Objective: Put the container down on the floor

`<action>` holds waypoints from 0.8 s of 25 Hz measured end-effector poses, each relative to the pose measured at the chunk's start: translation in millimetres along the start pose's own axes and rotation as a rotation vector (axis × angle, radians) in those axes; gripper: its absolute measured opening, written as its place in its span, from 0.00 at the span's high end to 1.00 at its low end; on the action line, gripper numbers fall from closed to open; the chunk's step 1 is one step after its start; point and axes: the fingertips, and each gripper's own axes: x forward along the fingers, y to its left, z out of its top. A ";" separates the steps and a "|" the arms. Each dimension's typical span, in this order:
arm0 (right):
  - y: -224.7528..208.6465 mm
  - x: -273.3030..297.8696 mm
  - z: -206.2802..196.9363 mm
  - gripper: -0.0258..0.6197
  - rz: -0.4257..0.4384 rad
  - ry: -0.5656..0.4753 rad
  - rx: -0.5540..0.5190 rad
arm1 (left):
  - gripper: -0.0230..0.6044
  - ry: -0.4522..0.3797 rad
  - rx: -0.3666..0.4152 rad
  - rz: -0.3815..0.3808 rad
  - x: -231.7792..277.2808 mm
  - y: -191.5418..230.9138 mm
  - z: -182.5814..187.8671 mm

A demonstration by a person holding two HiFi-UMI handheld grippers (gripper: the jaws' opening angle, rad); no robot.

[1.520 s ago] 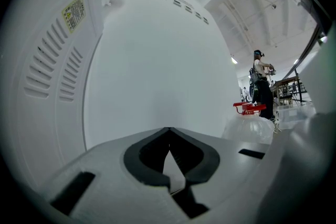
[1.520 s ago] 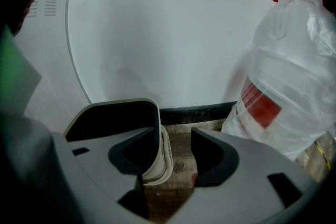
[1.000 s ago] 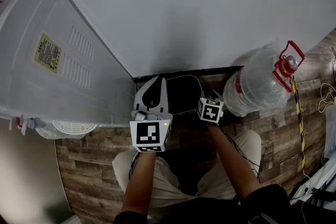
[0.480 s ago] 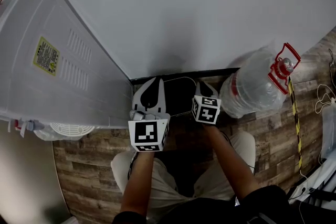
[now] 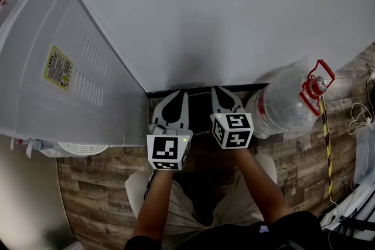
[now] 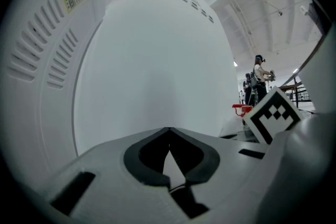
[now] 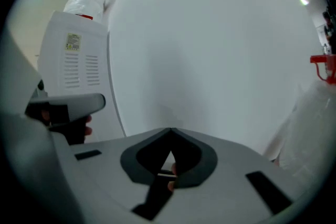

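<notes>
The left hand-held gripper (image 5: 176,103) was shut empty and the right hand-held gripper (image 5: 226,101) had just been closed on nothing. The large clear plastic red-capped container (image 5: 281,105) at the right of the frame could be knocked over by it.

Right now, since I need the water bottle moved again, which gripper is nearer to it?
Right. The right gripper, jaws just closed on nothing, sits just left of the water bottle in the head view; the left gripper is farther left, beside the white appliance.
</notes>
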 end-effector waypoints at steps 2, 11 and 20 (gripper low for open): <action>11.4 -1.5 13.7 0.92 0.035 -0.017 -0.001 | 0.94 0.007 0.011 -0.046 0.9 -3.3 -2.1; 43.3 -27.4 86.3 0.92 0.094 -0.063 -0.014 | 0.94 0.005 -0.037 -0.070 -17.6 20.6 52.4; 73.6 -60.5 169.2 0.92 0.105 -0.036 -0.003 | 0.94 0.007 -0.069 -0.071 -37.7 25.5 146.9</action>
